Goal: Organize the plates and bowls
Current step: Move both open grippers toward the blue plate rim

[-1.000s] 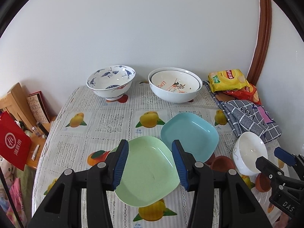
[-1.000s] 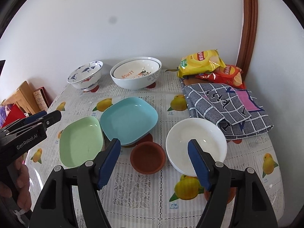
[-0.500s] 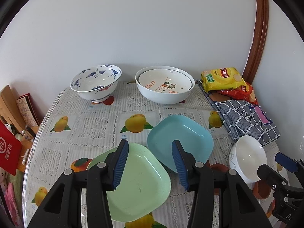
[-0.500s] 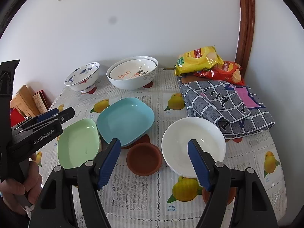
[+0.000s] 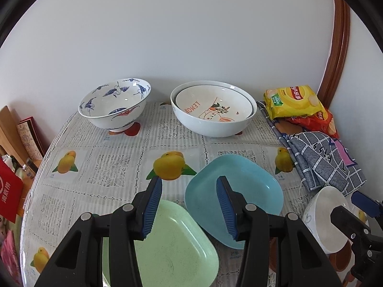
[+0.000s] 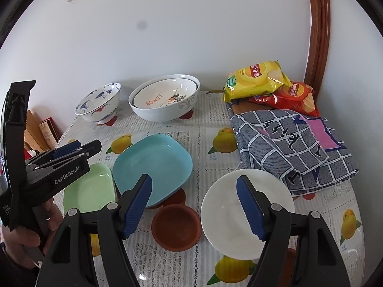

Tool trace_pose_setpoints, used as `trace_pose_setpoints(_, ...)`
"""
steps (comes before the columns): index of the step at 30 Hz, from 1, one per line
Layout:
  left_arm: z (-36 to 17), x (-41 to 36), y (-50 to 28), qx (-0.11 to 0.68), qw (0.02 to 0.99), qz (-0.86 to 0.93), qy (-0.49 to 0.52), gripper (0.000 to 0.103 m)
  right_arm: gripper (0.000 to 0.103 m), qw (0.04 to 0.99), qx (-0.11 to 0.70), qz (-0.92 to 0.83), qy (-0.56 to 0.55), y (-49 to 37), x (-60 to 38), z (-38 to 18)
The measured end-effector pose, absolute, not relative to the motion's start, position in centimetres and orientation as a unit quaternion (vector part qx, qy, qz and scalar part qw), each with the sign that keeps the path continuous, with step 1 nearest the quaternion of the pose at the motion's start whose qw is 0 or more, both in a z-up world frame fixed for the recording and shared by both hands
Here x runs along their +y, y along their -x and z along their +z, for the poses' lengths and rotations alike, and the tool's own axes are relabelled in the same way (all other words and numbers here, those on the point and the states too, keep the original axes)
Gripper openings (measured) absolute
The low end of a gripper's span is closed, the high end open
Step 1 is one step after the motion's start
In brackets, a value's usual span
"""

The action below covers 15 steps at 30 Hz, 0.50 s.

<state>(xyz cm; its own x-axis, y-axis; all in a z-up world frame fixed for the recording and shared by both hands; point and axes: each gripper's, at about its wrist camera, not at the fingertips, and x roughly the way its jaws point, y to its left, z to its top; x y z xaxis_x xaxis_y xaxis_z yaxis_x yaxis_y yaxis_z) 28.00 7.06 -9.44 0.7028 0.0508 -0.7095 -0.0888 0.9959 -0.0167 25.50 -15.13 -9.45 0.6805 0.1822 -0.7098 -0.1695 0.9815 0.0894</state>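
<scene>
Nearby, a folded checked cloth (image 6: 294, 143) and crisp packets (image 6: 257, 80) crowd the tabletop (image 5: 115, 165); both claws, left claw (image 5: 189, 206) and right claw (image 6: 195, 206), gape wide, holding nothing.

The left claw (image 5: 189, 205) hangs open above the tabletop (image 5: 119, 162), its blue pads straddling the seam where the green plate (image 5: 172, 246) at 6 o'clock meets the blue plate (image 5: 253, 186). A crane-painted bowl (image 5: 115, 105) sits at 11 o'clock, nested white bowls (image 5: 213, 112) at 12 o'clock.

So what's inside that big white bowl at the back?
A smaller white bowl printed "LEMON" nests inside the big white bowl. Whatever lies beneath the inner bowl is covered.
</scene>
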Motion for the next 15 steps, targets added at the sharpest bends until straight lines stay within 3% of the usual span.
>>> trace_pose_setpoints(15,-12.6,6.2,-32.8,0.459,0.888,0.015,0.021,0.045,0.072,0.904,0.412,0.112,0.012,-30.3,-12.7,-12.8)
